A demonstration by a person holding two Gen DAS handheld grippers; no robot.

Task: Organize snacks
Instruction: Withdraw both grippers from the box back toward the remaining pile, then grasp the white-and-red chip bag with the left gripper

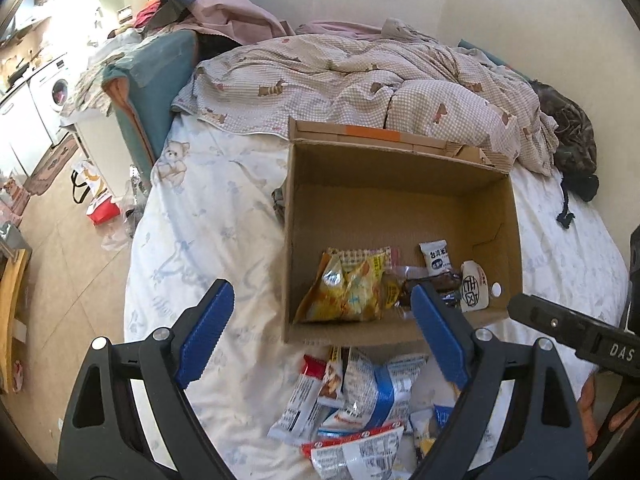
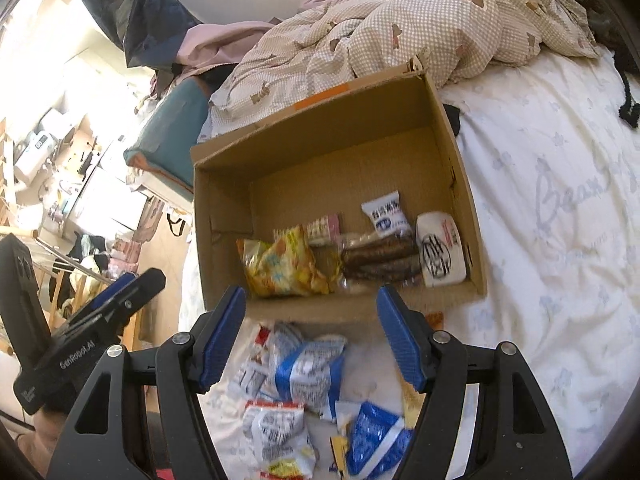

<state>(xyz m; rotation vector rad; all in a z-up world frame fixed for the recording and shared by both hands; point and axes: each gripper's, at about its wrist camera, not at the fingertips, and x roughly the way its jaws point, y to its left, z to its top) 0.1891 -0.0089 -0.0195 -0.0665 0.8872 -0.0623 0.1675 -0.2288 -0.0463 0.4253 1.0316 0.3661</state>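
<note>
Both grippers, left [image 1: 322, 334] and right [image 2: 310, 334], hung spread and empty over loose foil snack packets [image 2: 308, 372] near the open brown cardboard box [image 2: 468, 200], likely for collecting them.

The left gripper [image 1: 322, 334] fills the bottom of its own view, blue-padded jaws spread wide, nothing between them. The right gripper [image 2: 312, 334] sits low in its view, jaws likewise apart and empty, both tilted downward.

"DAS" on the right gripper [image 1: 576, 332] body; "GenRobot.AI" on the left gripper [image 2: 116, 300] body; script "Beauty" on the bed sheet [image 2: 560, 200], right of the right gripper.
</note>
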